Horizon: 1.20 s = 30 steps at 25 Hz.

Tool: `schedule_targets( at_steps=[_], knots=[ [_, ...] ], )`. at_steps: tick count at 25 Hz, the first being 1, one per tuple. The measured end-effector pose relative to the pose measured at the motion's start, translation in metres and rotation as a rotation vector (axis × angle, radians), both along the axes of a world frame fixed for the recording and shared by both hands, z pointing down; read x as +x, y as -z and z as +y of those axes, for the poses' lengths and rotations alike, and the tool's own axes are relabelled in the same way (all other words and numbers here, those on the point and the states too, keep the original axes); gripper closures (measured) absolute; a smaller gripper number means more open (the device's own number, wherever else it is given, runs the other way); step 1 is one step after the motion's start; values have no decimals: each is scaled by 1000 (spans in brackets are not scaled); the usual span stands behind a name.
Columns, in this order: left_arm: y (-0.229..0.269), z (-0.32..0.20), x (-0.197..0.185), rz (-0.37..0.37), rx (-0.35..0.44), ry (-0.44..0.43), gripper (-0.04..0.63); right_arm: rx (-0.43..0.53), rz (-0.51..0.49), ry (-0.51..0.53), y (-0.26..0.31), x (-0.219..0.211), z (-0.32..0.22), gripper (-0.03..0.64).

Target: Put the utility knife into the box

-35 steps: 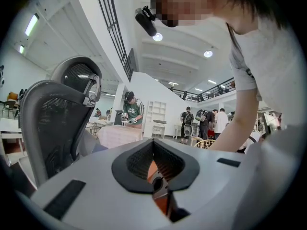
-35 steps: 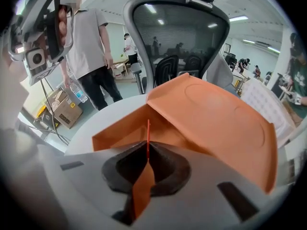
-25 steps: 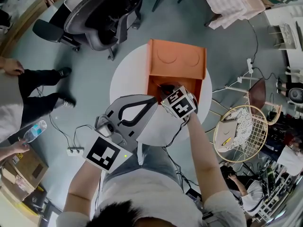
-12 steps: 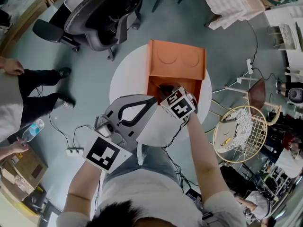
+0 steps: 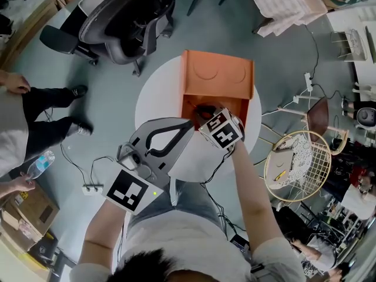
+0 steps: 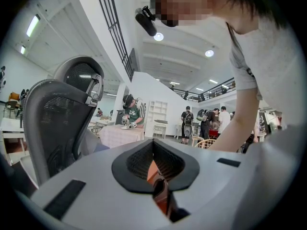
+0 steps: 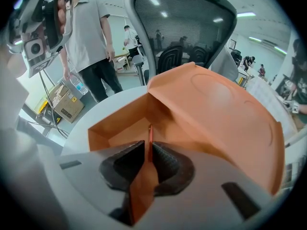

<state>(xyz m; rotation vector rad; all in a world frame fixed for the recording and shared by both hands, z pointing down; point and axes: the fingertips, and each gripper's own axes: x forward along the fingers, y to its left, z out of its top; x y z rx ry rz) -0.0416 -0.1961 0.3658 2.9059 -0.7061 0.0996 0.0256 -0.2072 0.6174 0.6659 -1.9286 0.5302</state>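
The orange cardboard box (image 5: 218, 75) stands open on the round white table (image 5: 154, 98), its lid folded back. My right gripper (image 5: 204, 114) is at the box's near edge, shut on the thin orange front flap (image 7: 149, 137); the flap stands edge-on between its pads, with the box's inside (image 7: 125, 134) just beyond. My left gripper (image 5: 185, 124) hovers over the table's near left side, tilted upward. It is shut on the utility knife (image 6: 160, 196), an orange and black body pinched between its pads. In the head view the knife is hidden by the gripper.
A grey mesh office chair (image 5: 129, 16) stands beyond the table on the left. A round wire basket chair (image 5: 296, 163) is at the right. A person (image 5: 23, 119) holding a bottle stands at the left, and a power strip (image 5: 91, 187) with cables lies on the floor.
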Motion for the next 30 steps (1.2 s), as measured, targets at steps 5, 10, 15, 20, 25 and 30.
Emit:
schedule_targets(
  at_steps=[5,10,15,20,25,30],
  knots=[
    [1,0,1,2,5,-6,586,52,-56,-44,18,-3,-9,586],
    [7,5,8,1,17,-18,586,106,-134,-73,44,-8,-10,609],
    [18,13,18,7,41,-33,586,218,-267,-132,91,-15,-8,609],
    [32,25,36,13,67,-59,585,333,-397,-198,151,-11,1,609],
    [46,42,58,17,87,-82,585,434,-493,-238,208,3,21,611],
    [62,62,78,26,110,-89,586,523,-565,-269,256,21,51,611]
  ],
)
